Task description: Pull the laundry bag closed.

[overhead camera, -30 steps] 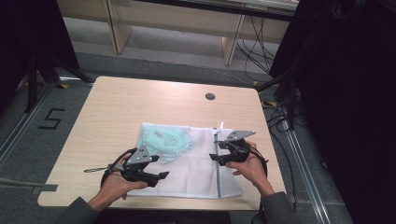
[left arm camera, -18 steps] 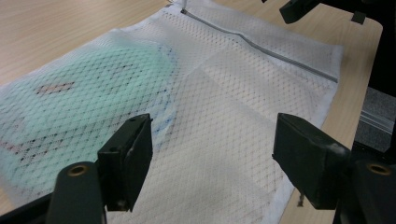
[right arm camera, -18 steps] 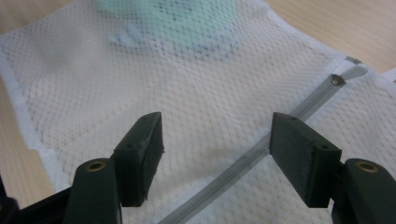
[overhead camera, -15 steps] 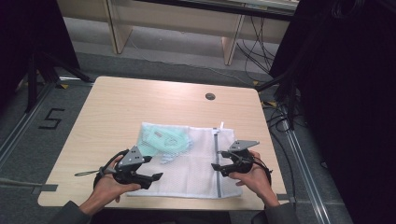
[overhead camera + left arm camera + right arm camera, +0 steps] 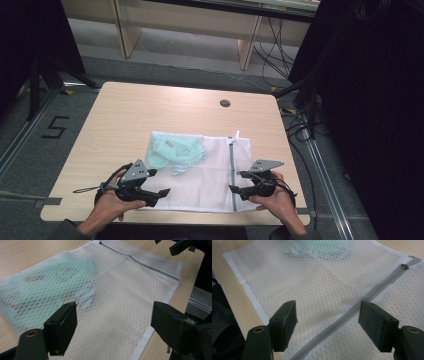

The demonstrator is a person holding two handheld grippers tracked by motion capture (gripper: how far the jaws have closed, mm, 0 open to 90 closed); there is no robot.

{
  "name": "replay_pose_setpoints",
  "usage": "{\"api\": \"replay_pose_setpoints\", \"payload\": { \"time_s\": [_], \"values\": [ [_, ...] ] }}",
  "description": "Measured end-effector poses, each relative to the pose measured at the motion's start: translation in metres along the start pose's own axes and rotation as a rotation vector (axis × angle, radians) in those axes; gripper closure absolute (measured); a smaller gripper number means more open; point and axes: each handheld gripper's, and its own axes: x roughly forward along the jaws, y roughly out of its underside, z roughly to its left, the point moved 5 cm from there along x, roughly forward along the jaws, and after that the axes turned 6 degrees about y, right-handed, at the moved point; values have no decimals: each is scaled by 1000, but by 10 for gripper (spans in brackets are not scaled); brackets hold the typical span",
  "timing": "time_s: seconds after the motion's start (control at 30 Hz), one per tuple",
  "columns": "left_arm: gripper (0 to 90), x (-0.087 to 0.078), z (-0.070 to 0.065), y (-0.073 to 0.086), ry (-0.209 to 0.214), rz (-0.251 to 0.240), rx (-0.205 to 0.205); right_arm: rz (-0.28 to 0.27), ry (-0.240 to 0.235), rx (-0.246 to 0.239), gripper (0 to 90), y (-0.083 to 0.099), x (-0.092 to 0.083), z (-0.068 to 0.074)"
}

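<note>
White mesh laundry bag lies flat at lower centre of the high view, on the near half of the wooden table; pale green garment sits inside it, in the bag's upper left part; zipper runs top to bottom near the bag's right side, pull tab at the far end, upper right of the right gripper view.

Change against the pictures a second and half a second earlier: both hands have drawn back toward the bottom edge of the frame; left gripper has moved from over the green garment to the bag's lower left corner; right gripper has slid down along the zipper to its near end; bag and garment appear unmoved.

Jaw state: left gripper spread wide, nothing between the jaws, mesh below; right gripper likewise spread wide, straddling the zipper line, gripping nothing.

Reading: bag released, zipper looks closed along its visible length; judged that the hands are repositioning at the near hem, possibly to pinch that edge next; no grasp yet made.
</note>
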Motion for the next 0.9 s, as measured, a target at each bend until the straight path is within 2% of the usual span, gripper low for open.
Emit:
{"api": "replay_pose_setpoints", "payload": {
  "time_s": [0.03, 0.07, 0.1, 0.17, 0.2, 0.23, 0.3, 0.33, 0.4, 0.43, 0.47, 0.5, 0.6, 0.63, 0.67, 0.73, 0.8, 0.83, 0.87, 0.9],
  "values": [
    [191, -1, 0, 0, 10, -1, 8, 15, -2, 7, 311, 2, -2, 1],
    [180, -2, -1, 1, -1, -4, -13, 11, -1, 12, 307, 3, -3, 2],
    [170, -4, -1, 2, 4, -9, -17, 0, 4, 12, 307, 4, -3, 2],
    [161, -5, 0, 1, 1, 1, -2, 14, 2, 17, 306, 7, -6, 3],
    [154, -8, -2, 3, 2, -12, -22, 3, 5, 15, 303, 9, -6, 3],
    [153, -9, -1, 3, 6, -10, -13, -4, 11, 4, 302, 10, -6, 2],
    [153, -10, -2, 4, -4, -19, -20, 11, 10, 4, 301, 11, -8, 2],
    [152, -12, -2, 5, -5, -17, -7, 9, 15, 8, 296, 13, -8, 3],
    [152, -14, -4, 7, -1, -7, -20, 16, 19, -6, 295, 16, -9, 3],
    [152, -14, -5, 8, -4, -7, -24, -6, 24, 26, 294, 16, -8, 6],
    [152, -14, -5, 9, 3, -3, -20, 11, 20, 9, 293, 17, -9, 5],
    [152, -14, -6, 10, 2, 2, -21, 24, 18, 14, 293, 18, -11, 6],
    [152, -14, -8, 12, 1, 0, -20, 9, 33, -5, 291, 19, -11, 4],
    [152, -15, -8, 12, -7, 6, -19, 12, 30, 12, 290, 20, -11, 5],
    [152, -15, -9, 12, 1, -6, -29, 17, 32, 3, 288, 21, -12, 4],
    [152, -17, -9, 13, -2, 14, -19, 26, 30, -4, 287, 23, -13, 4],
    [152, -16, -9, 13, -5, -1, -22, 21, 40, -7, 287, 24, -12, 4],
    [152, -16, -9, 14, -5, -1, -22, 22, 40, -7, 287, 25, -12, 5],
    [152, -18, -9, 14, -3, 16, -20, 26, 39, 17, 286, 26, -13, 7],
    [152, -17, -10, 14, -3, 9, -24, 39, 36, 8, 285, 26, -14, 7]
  ]
}}
